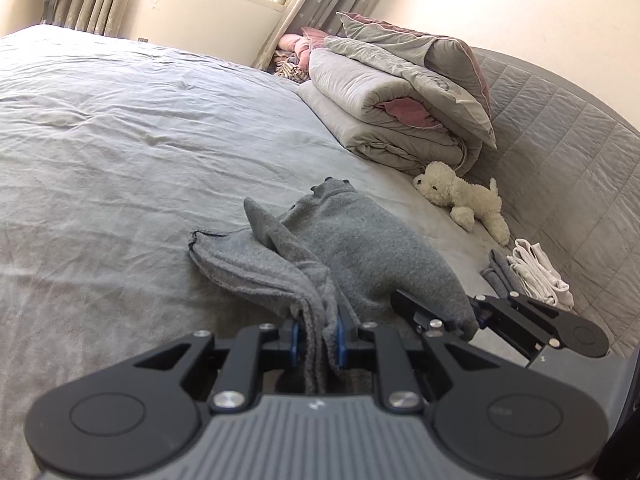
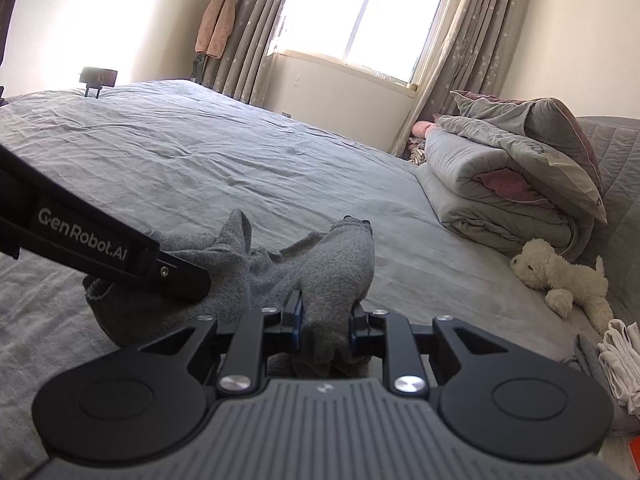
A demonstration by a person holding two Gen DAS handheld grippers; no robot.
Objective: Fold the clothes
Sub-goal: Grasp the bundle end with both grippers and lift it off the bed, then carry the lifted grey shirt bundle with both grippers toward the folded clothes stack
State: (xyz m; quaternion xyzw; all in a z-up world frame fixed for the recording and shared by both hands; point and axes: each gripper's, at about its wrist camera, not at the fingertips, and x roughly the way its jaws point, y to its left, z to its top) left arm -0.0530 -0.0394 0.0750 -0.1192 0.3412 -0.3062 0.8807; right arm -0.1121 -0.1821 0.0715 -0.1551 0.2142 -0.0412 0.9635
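A wide bed (image 1: 120, 128) fills most of both views, covered in a pale grey sheet that is soft-looking and creased with shallow wrinkles. Behind it, cream walls meet a bright window (image 2: 368, 20) framed by grey curtains (image 2: 256, 28) patterned with small pale flowers, and a peach-coloured towel (image 2: 218, 20) hangs beside the curtain. At the head of the bed a quilted grey headboard (image 1: 560, 120) curves around, and against it sits a bulky folded duvet (image 1: 384, 108), grey outside with a dusty pink lining showing in the roll. A fluffy cream plush dog (image 1: 464, 200) lies on its side near the duvet, and just beyond it a small stack of folded white and grey clothes (image 1: 528, 272) rests by the headboard. Near the front edge of the bed lies the grey fleece garment (image 1: 360, 240), thick and fuzzy, rumpled into humps with a raw dark-stitched hem. The left gripper (image 1: 318, 336) has its blue-padded jaws closed on a bunched fold of this garment, the cloth hanging down between them. The right gripper (image 2: 326, 320) likewise pinches another gathered part of the same garment, its jaws nearly together around the fabric, just beside the left one.
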